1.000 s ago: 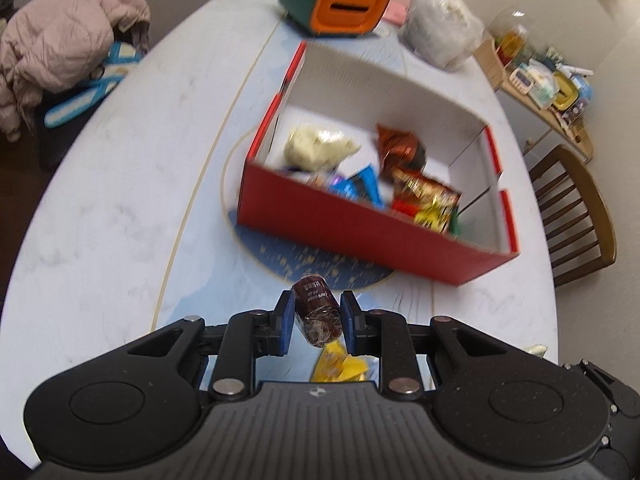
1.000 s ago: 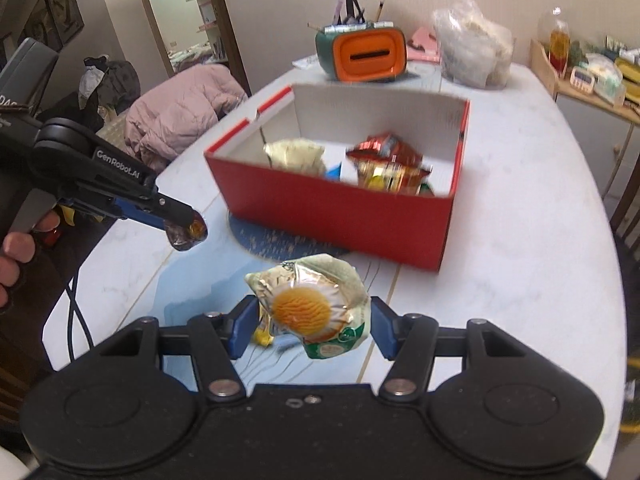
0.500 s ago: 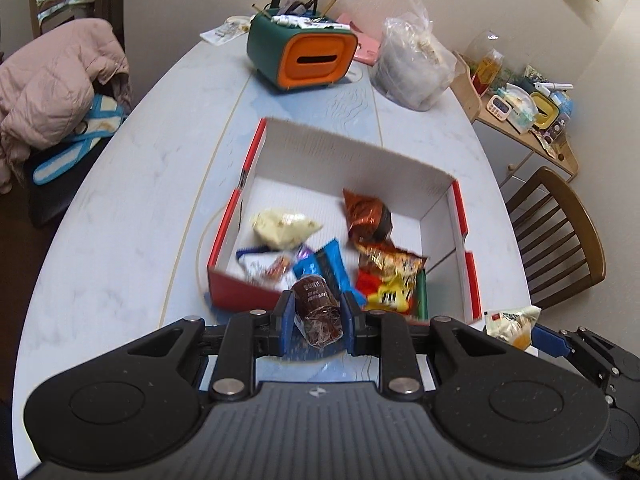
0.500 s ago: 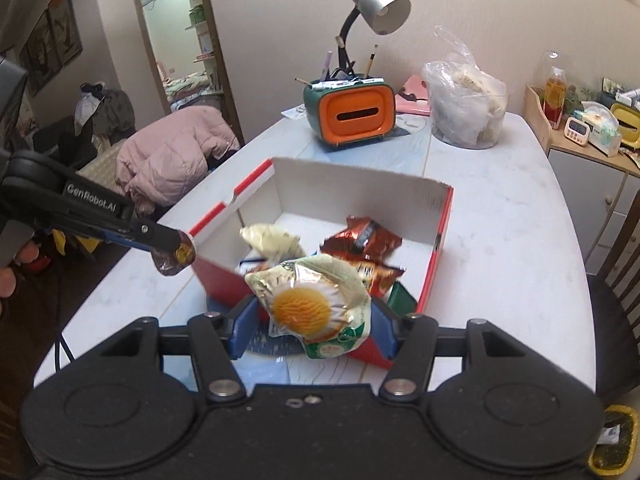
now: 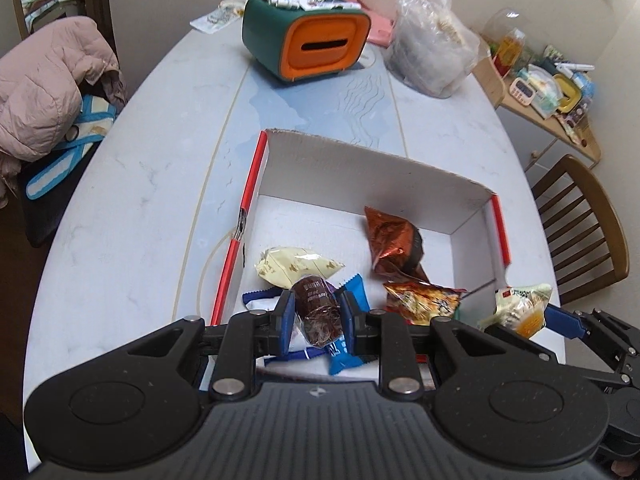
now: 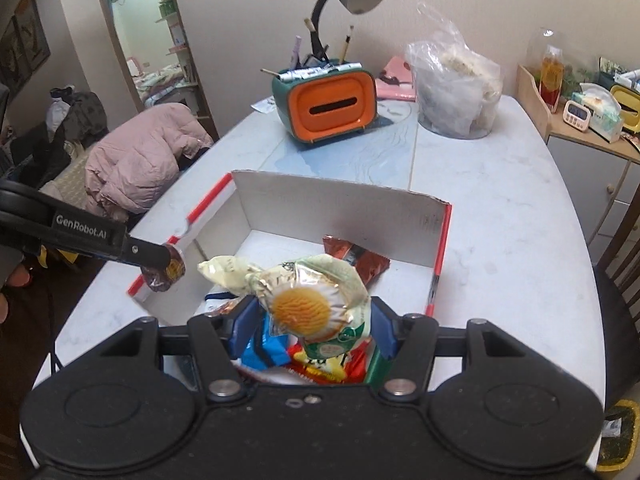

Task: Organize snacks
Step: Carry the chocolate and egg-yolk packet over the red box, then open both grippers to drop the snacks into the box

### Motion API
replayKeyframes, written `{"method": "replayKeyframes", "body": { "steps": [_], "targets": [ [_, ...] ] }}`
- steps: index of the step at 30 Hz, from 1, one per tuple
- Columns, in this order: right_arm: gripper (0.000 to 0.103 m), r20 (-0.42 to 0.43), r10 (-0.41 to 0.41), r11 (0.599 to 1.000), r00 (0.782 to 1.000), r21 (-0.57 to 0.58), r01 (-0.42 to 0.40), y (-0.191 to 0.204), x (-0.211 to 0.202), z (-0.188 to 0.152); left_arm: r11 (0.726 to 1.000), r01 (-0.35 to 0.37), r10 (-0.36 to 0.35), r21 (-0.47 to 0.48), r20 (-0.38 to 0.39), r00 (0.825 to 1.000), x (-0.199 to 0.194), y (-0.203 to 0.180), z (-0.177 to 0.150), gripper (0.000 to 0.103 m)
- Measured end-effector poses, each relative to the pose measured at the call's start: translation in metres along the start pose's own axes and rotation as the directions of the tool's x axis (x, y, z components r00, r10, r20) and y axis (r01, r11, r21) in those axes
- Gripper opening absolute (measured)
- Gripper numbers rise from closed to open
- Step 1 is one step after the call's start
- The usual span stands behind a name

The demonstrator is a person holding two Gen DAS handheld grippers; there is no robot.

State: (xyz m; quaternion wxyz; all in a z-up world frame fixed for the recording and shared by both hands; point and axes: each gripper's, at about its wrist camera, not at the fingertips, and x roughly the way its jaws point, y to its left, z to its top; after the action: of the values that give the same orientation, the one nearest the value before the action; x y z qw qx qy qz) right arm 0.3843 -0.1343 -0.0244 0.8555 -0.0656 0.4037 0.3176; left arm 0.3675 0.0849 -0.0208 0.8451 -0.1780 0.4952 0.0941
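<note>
- Blue-padded left gripper (image 5: 316,316) is clamped on a small dark brown foil-wrapped snack (image 5: 316,310); a second ago it held this over bare table short of the box, and now it hangs over the near left part of the red-sided, white-lined cardboard box (image 5: 376,172).
- Right gripper (image 6: 312,326) is clamped on a pale green crinkled packet printed with a yellow-centred daisy (image 6: 316,300). It too has come forward since the earlier frames, from in front of the box wall to above the box's near edge.
- Below both loads, already in the box: a blue-and-white wrapper (image 5: 348,354), a cream-coloured pouch (image 5: 294,266), an orange-yellow printed bag (image 5: 420,302) and a copper-red foil bag (image 5: 390,236).
- Judgement: both carries are nearly done; each snack seems placed for release into the box. Opening the jaws is the likely remaining step.
- Risk: the daisy packet sits close to the near wall and could catch the rim.
- Far end of the pale marbled table (image 5: 120,200): green-and-orange desk organiser (image 5: 308,40), clear plastic bag (image 5: 432,56), unmoved.
</note>
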Motion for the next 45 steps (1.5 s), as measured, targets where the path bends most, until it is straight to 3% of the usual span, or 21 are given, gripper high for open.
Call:
{"method": "replayKeyframes", "body": {
  "steps": [11,24,31,45],
  "targets": [
    [0.058,-0.089,-0.057,0.998,0.994,0.009,0.058,-0.012,0.062,0.022,0.999,-0.041,0.041,0.008,-0.095,0.995,0.051,0.005,0.016,0.024],
    [0.059,-0.171,-0.080,0.997,0.982,-0.024,0.077,-0.013,0.103,0.018,0.996,-0.083,0.088,0.037,-0.151,0.985,0.088,0.009,0.018,0.024],
    [0.059,-0.171,-0.084,0.996,0.982,-0.023,0.081,-0.015,0.104,0.016,0.990,-0.109,0.120,0.087,-0.133,0.984,0.091,0.001,0.015,0.024],
    [0.062,-0.110,-0.074,0.997,0.991,-0.015,0.073,-0.012,0.078,0.017,0.990,-0.096,0.102,0.103,-0.058,0.993,0.064,-0.003,0.008,0.027]
  ]
}}
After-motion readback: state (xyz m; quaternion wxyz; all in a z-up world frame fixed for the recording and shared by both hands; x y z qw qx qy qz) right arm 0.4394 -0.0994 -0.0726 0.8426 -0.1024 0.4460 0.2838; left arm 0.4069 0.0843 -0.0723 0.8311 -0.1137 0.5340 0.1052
